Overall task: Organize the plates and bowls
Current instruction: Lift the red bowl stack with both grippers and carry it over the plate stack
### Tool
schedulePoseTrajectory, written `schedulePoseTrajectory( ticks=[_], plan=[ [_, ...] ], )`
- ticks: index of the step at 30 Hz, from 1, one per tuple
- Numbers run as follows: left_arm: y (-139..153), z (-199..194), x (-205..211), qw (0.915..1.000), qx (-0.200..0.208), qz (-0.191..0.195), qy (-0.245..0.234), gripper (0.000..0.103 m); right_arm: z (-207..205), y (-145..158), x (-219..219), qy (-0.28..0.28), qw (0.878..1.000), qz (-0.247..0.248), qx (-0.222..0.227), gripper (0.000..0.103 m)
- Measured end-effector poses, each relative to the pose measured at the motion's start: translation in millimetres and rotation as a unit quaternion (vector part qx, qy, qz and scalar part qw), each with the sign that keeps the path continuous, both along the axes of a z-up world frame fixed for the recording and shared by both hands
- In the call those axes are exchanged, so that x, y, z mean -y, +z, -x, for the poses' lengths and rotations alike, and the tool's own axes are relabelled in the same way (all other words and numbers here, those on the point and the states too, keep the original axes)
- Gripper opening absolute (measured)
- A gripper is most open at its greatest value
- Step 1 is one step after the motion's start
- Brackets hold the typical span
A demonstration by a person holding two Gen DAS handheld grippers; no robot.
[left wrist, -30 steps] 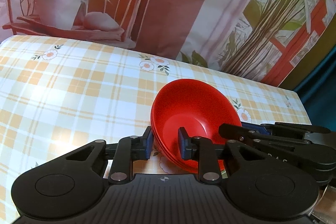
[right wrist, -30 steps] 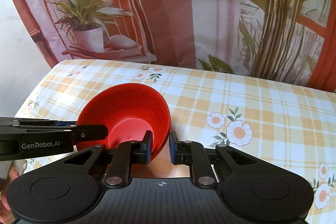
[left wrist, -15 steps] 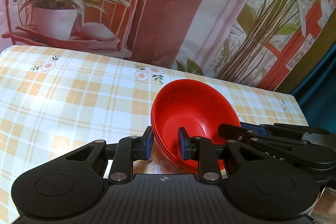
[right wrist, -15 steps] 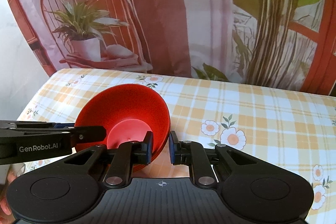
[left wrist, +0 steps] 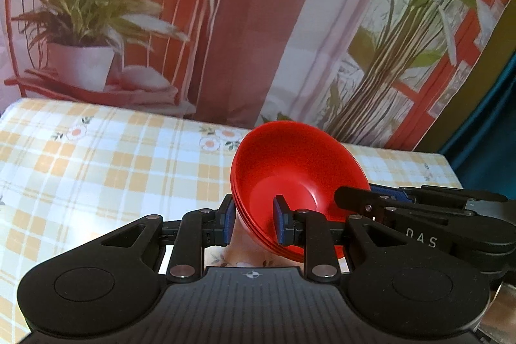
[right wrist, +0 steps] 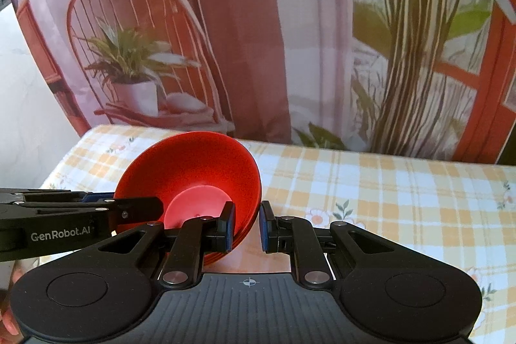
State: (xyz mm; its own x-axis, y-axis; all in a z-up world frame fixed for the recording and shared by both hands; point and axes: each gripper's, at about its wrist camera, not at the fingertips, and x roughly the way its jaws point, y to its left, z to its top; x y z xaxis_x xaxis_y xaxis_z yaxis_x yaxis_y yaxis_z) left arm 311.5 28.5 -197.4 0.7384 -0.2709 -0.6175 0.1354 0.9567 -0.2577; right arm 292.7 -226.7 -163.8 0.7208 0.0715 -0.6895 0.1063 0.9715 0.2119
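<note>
A printed backdrop of a potted plant on a red wire chair [right wrist: 142, 60], a pink curtain and tall green stems hung behind the table, which was covered in a yellow-and-white checked cloth with small flowers [left wrist: 96, 170]. Nothing else of the task showed on the cloth; no plates were in sight.

The thing being handled was a nested stack of shallow red plastic bowls [left wrist: 296, 176], several rims showing one under another at its lower edge. It was clear of the cloth, tilted so that the open side faced the far end of the table and somewhat upward. Each tool had it by an opposite side of the rim. The left gripper [left wrist: 254, 223] was clamped on the stack's left rim, one blue pad inside the bowl and one outside. The right gripper [right wrist: 246, 223] was clamped on the right rim in the same fashion, its pads closer together. In each wrist view the other tool's black arm reached in from the side to the bowls.

Two grips on opposite edges looked like a way to keep a slippery, loose stack from sliding apart or swinging while carried. I judged this a carrying step, the stack on its way to wherever bowls belong, a place I could not see.
</note>
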Motion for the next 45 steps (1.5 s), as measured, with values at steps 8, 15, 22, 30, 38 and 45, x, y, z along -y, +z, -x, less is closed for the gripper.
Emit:
schedulePoseTrajectory(
  ticks=[8, 15, 22, 30, 38, 45],
  plan=[
    [20, 18, 7, 0.9997, 0.022, -0.002, -0.004, 0.026, 16, 23, 0, -0.006, 1.0, 0.008, 0.016, 0.015],
    [34, 39, 12, 0.9992, 0.038, -0.008, -0.009, 0.026, 37, 42, -2, -0.009, 1.0, 0.014, 0.026, 0.015],
    [46, 65, 18, 0.9984, 0.053, -0.013, -0.016, 0.026, 64, 56, -2, -0.013, 0.999, 0.019, 0.033, 0.015],
    [44, 93, 27, 0.998, 0.056, -0.016, -0.024, 0.026, 92, 61, -3, -0.016, 0.999, 0.025, 0.035, 0.015],
    [33, 114, 31, 0.9981, 0.049, -0.017, -0.032, 0.026, 113, 55, -7, -0.017, 0.999, 0.024, 0.028, 0.014],
    [24, 122, 29, 0.9986, 0.036, -0.016, -0.036, 0.026, 122, 48, -12, -0.015, 1.0, 0.02, 0.019, 0.014]
  ],
)
